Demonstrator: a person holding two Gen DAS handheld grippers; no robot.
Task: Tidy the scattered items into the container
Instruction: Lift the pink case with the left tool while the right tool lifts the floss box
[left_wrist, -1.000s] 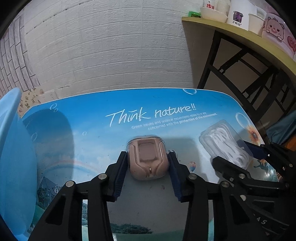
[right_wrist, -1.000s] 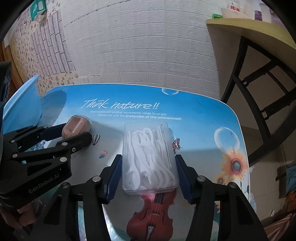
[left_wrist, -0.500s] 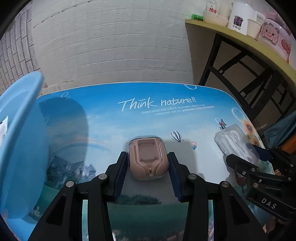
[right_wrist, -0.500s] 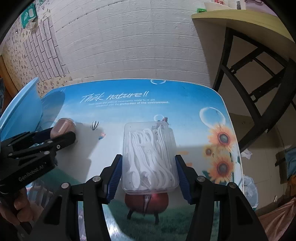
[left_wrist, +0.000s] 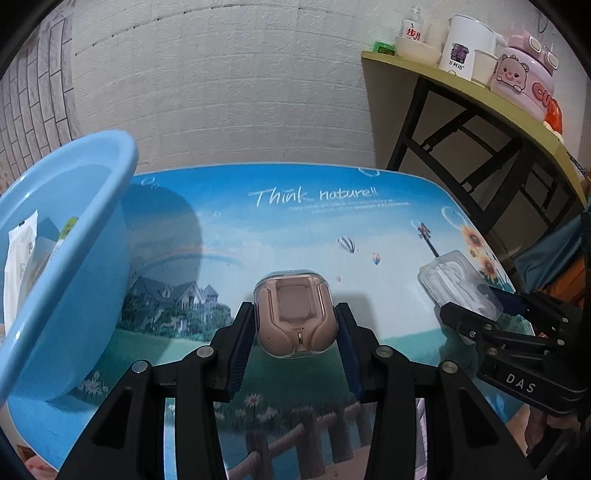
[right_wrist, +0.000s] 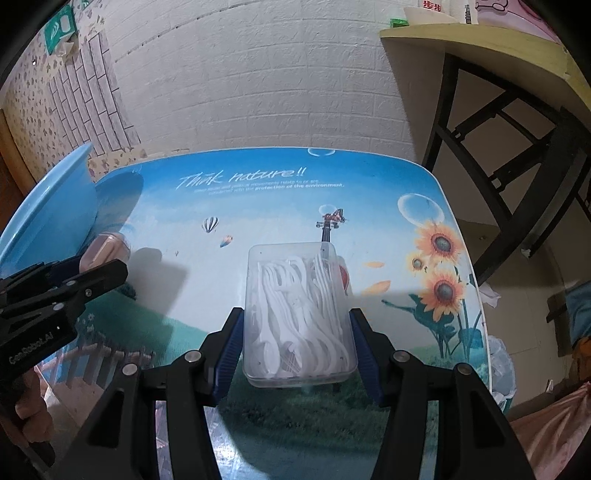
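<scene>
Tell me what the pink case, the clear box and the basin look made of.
Pink case: probably hard plastic under a clear glossy shell; see-through rim, shiny highlights.
Clear box: thin transparent plastic; white picks show through.
Basin: smooth moulded blue plastic, slight sheen.

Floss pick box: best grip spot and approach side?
Grip the clear floss pick box across its two long flat side walls, near one short end, coming in along its length. That is how the right gripper holds it: parallel walls suit flat pads.
</scene>
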